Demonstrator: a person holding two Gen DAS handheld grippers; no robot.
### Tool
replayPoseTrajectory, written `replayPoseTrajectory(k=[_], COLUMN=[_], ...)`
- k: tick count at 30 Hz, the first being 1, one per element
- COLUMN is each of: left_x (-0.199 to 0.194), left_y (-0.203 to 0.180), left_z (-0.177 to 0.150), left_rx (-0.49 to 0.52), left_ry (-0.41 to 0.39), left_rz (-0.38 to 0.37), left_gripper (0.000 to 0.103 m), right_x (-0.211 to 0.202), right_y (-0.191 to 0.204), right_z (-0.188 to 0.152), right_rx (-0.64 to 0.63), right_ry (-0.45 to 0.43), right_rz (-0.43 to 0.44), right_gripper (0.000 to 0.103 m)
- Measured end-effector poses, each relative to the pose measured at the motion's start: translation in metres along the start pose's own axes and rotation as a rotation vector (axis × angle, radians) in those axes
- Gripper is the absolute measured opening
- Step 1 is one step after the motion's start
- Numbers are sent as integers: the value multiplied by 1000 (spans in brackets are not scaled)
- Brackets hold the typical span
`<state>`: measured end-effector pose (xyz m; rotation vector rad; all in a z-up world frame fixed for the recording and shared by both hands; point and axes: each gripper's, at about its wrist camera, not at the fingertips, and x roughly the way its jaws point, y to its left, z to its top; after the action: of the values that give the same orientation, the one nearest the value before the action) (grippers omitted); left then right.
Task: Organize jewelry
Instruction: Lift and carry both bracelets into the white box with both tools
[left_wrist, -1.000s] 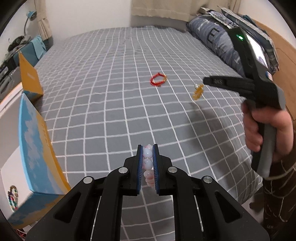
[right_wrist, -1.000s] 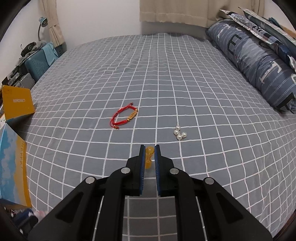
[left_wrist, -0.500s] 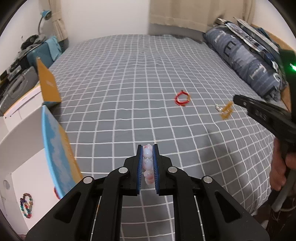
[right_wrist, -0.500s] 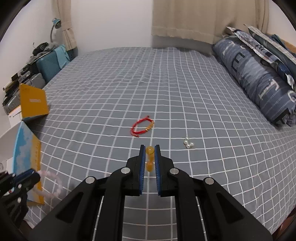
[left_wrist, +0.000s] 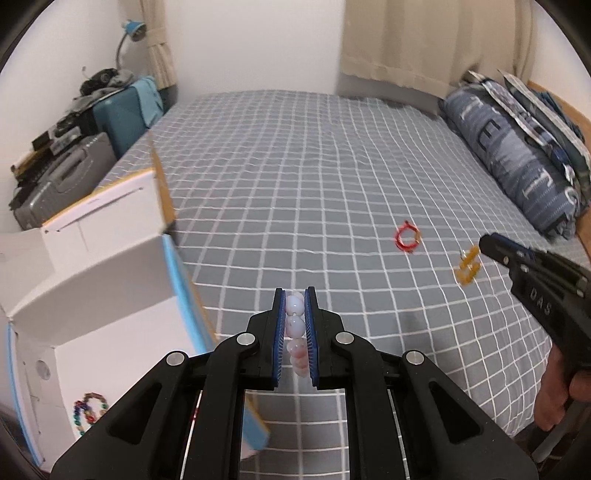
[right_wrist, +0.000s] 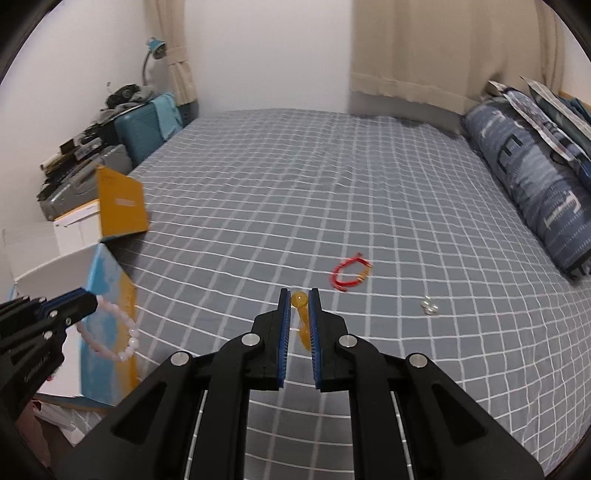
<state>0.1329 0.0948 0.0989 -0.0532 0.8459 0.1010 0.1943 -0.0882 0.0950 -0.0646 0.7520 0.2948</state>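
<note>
Pale pink round-bead bracelet: clamped in left gripper, carried beside the open white box. Right gripper pinches an amber bead piece above the bed, presumably for boxing.
</note>
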Motion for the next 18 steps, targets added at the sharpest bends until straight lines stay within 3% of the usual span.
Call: replayPoseTrajectory(k=[18], left_x=[-64], left_y=[108], left_z=[-10], left_rx=[-143], left_ry=[-68], left_rz=[144], left_gripper=[10], right_x=[-16], right_y=[136], right_z=[21], right_rx=[-161], right_ry=[-41], right_rz=[199], right_gripper=[9])
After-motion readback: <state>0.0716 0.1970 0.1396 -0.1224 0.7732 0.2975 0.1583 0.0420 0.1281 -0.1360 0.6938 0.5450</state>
